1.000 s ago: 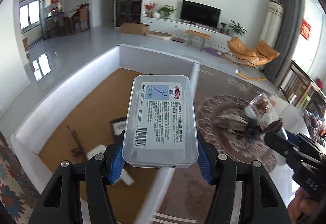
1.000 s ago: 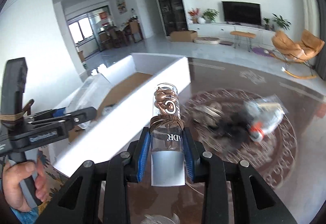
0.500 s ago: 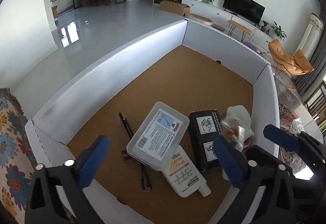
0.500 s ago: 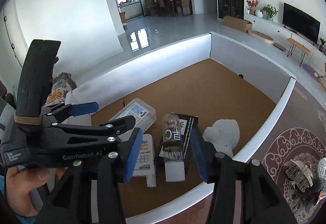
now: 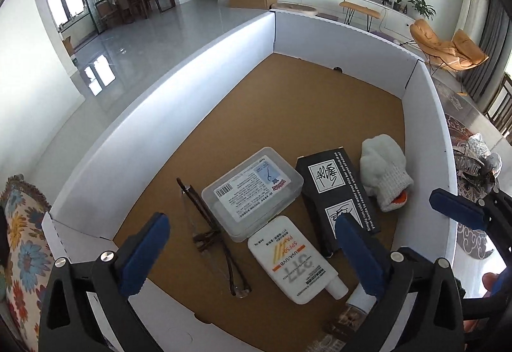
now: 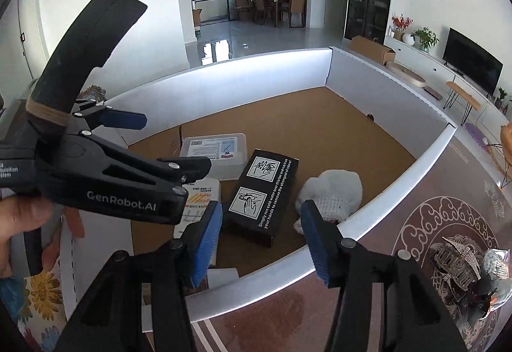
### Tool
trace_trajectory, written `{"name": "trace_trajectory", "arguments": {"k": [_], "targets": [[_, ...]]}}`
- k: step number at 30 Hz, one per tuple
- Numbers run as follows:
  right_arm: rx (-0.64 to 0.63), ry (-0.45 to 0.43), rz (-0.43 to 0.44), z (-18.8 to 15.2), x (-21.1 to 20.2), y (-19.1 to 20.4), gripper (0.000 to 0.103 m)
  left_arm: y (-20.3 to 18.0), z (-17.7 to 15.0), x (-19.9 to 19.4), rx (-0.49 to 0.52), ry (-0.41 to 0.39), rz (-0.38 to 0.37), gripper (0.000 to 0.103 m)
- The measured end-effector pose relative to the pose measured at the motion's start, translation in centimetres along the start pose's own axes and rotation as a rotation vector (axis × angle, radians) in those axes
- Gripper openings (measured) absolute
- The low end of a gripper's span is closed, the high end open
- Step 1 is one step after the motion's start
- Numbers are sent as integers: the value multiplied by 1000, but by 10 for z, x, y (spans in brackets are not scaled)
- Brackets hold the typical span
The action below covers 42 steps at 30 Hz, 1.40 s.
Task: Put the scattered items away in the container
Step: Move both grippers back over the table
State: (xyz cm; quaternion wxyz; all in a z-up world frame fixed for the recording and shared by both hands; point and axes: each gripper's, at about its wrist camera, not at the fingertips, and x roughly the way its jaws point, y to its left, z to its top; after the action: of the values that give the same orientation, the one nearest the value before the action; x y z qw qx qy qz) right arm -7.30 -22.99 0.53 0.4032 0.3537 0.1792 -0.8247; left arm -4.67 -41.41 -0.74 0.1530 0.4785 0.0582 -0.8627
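While both sets of tongs gape wide and empty, the left tongs (image 5: 252,252) hang over the near end of the white container (image 5: 179,89) and the right tongs (image 6: 260,236) over its rim. At lower right of the right view, a glittery hair claw (image 6: 456,259) and a crinkly packet (image 6: 494,265) lie touching on the worktop (image 6: 368,297), outside the container. Both look light; the claw seems rigid but snaggy, best pinched across its spine. Farther in lie the sunscreen tube (image 5: 294,259), clear case (image 5: 252,192), black box (image 5: 336,192) and soft knit glove (image 5: 384,172).
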Motion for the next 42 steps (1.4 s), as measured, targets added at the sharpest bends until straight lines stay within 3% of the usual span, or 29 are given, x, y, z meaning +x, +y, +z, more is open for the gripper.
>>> {"name": "trace_trajectory", "arguments": {"k": [4, 8, 11, 17, 22, 25, 28, 33, 42], "targets": [[17, -55, -33, -7, -7, 2, 52, 2, -2, -10, -8, -40, -8, 103], [121, -218, -67, -22, -54, -17, 52, -2, -9, -38, -37, -132, -8, 103], [184, -292, -130, -49, -91, -41, 52, -25, -11, -68, -20, -203, -24, 103], [343, -240, -332, -134, -134, -122, 52, -108, -26, -113, 82, -267, -168, 103], [547, -117, -491, -218, -158, -199, 52, -198, -55, -94, 193, -179, -296, 103], [630, -77, -552, -255, -176, -231, 52, -248, -77, -63, 244, -108, -330, 103], [661, -64, -581, -280, -190, -239, 52, -294, -95, -33, 297, -53, -330, 103], [666, -52, -596, -291, -194, -240, 52, -331, -113, -7, 323, -10, -319, 103], [673, -34, -610, -291, -193, -240, 52, -340, -123, 2, 323, -7, -308, 103]]}}
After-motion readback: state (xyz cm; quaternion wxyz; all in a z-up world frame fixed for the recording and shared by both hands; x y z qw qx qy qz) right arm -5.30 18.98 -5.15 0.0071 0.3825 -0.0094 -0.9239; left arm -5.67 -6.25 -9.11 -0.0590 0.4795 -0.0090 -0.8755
